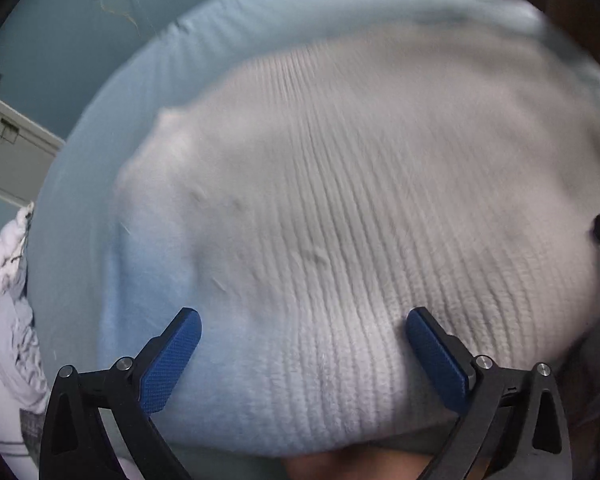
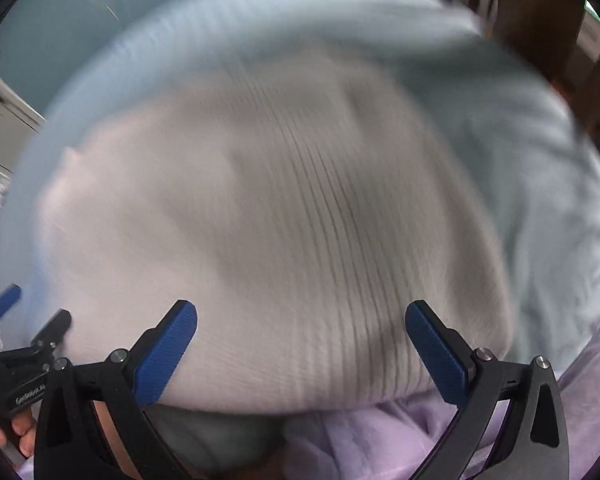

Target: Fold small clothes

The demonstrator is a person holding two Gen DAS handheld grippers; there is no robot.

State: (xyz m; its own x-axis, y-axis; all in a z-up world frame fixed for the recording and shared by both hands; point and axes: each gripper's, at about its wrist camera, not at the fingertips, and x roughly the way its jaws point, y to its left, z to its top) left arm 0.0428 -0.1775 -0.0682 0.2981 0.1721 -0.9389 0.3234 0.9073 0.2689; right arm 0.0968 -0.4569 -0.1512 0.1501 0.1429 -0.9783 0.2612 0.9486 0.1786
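We see a white ribbed knit garment [image 1: 340, 208] spread flat on a light blue sheeted surface [image 1: 112, 128]; it fills most of both wrist views. Both frames are motion-blurred, the right wrist view more so.

Left gripper [image 1: 304, 344]: jaws wide apart, nothing between the blue pads [image 1: 172, 360], poised over the garment's near edge. We can't tell if the tips touch the knit.

Right gripper [image 2: 302, 340]: likewise spread wide and empty, over the same near edge of the garment [image 2: 260, 220], towards its right side.

In the right wrist view the left gripper [image 2: 28, 312] shows at the lower left, with fingers of a hand [image 2: 22, 432] on its body. In the left wrist view a dark bit at the right edge is probably the right gripper; too little visible to say.

Garment sits towards the near edge of the blue surface [image 2: 540, 184], with bare sheet on its far, left and right sides. Lilac fabric [image 2: 400, 432] lies just below the garment's near edge in the right view. A crumpled pale cloth pile [image 1: 8, 280] sits off the surface's left edge.
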